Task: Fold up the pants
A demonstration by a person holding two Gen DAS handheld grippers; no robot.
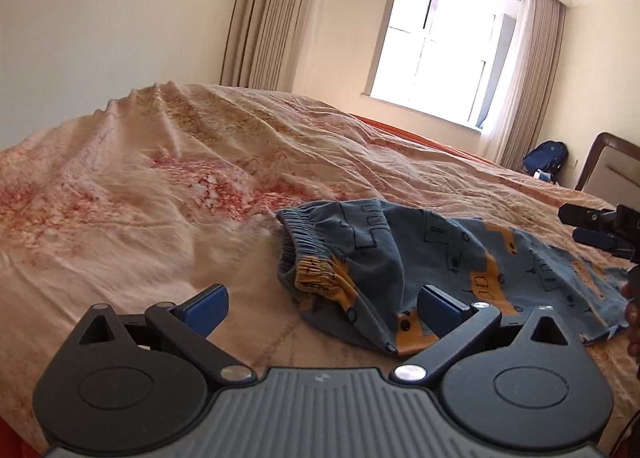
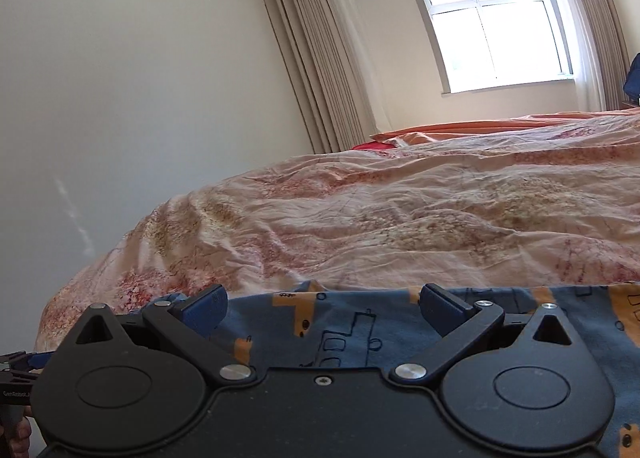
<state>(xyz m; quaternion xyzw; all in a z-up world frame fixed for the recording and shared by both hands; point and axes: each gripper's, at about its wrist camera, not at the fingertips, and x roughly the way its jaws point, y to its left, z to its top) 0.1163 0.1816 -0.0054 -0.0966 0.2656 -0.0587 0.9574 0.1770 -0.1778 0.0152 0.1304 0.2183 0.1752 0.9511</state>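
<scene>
The pants lie crumpled on the bed, long axis running rightward from the waistband just ahead of the left tool toward the right tool, both spread apart and empty.

Blue pants with orange vehicle print lie crumpled, waistband open, on bedspread.

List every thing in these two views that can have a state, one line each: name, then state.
Pants: crumpled, unfolded, lying on the bed.
Left gripper: jaws open, holding nothing.
Right gripper: jaws open, low over the pants, holding nothing.
Bedspread: wrinkled.
Curtains: drawn back.
Window: uncovered, bright.
</scene>
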